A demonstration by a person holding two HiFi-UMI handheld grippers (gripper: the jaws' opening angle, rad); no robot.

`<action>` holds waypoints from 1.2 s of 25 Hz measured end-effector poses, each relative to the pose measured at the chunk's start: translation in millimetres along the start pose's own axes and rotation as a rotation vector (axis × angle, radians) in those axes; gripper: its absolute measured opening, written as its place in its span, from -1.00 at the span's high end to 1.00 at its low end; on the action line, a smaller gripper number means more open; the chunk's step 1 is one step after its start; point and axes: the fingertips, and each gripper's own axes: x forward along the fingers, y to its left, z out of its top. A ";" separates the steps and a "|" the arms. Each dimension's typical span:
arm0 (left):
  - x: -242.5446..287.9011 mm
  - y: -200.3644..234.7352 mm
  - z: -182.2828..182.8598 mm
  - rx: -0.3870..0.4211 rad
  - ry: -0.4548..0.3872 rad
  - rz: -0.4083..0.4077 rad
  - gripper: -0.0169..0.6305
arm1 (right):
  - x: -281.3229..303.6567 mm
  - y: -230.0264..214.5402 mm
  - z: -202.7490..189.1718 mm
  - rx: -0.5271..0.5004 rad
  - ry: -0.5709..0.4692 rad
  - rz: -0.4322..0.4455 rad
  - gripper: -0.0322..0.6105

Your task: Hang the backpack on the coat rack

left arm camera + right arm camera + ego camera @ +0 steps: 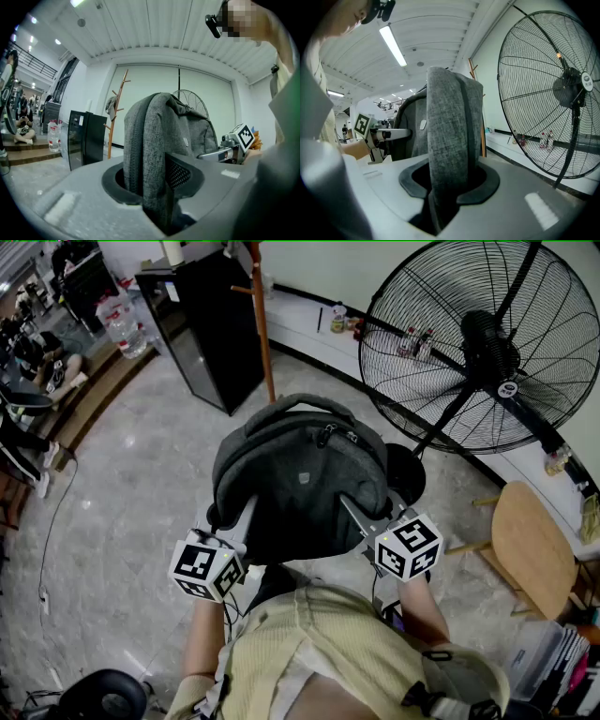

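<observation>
Pale yellow shirt [328, 652] fills the bottom of the head view. Just beyond it, the left gripper [242, 521] and right gripper [361, 517] hold a grey backpack [300, 474] up off the floor between them. Each gripper's cube bears black-and-white square markers. A small badge on the backpack's front is too small to read. The wooden coat rack [262, 324] stands beyond the bag, beside a black cabinet [202, 324]. The bag does not touch the rack. A large floor fan [478, 343] is at the right.

From the left gripper view, the jaws are clamped narrowly on a grey strap [150, 140] of the backpack, which rises straight up out of them. Behind it are the coat rack [117, 112] and the black cabinet [86, 138], whose white label cannot be read.

From the right gripper view, the jaws likewise pinch a second strap [450, 140], which stands upright between them. The fan [553, 93] is close at the right, and the print on its round hub sticker [587, 82] is illegible.
</observation>
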 end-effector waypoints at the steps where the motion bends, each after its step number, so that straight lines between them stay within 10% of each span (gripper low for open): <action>1: 1.9 2.2 0.6 0.000 0.001 -0.007 0.60 | 2.5 -1.2 1.4 0.002 0.000 0.001 0.53; 15: 31.3 54.2 -15.9 -0.145 0.108 0.023 0.63 | 48.7 -10.7 -1.8 0.042 0.050 -0.064 0.52; 30: 48.7 149.8 10.3 -0.124 0.108 0.035 0.62 | 141.7 -1.0 35.9 0.050 0.040 -0.094 0.51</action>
